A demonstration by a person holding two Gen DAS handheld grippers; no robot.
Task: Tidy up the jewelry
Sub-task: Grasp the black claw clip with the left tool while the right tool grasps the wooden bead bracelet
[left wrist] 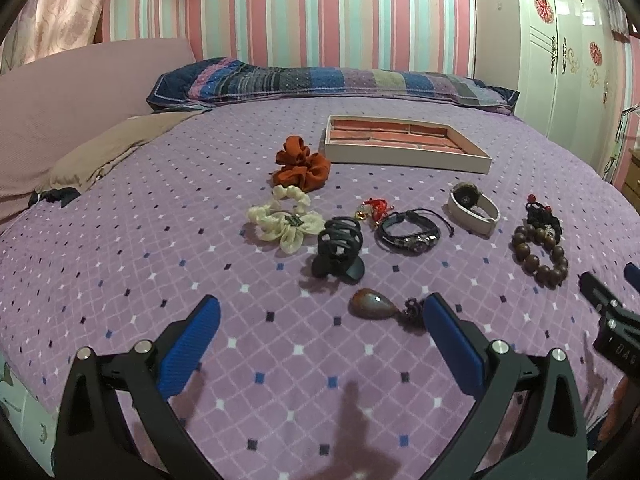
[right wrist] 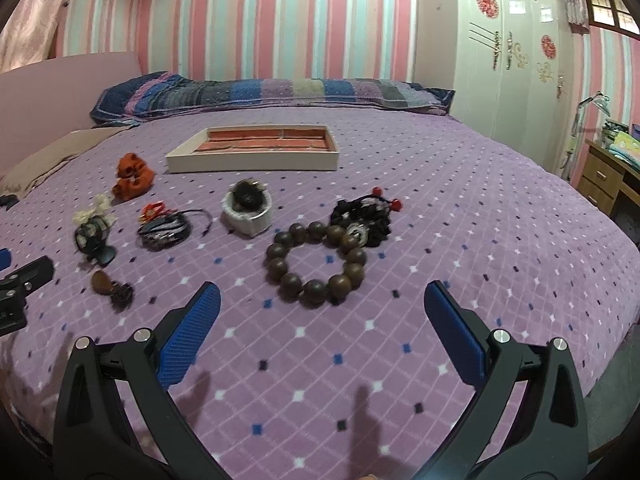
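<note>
Both hand-held grippers, left and right, spread apart, empty, low over the bed. Nothing in the tray yet.

Likely first pick: pendant, just ahead of left gripper. Long axis runs left-right, cord end pointing right. Judgement: close across the narrow width, not lengthwise.

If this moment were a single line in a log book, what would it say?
stage: start | left gripper: open, empty | right gripper: open, empty | tray: empty | wooden bead bracelet: on bed, nearest right gripper | teardrop pendant: nearest left gripper
</note>
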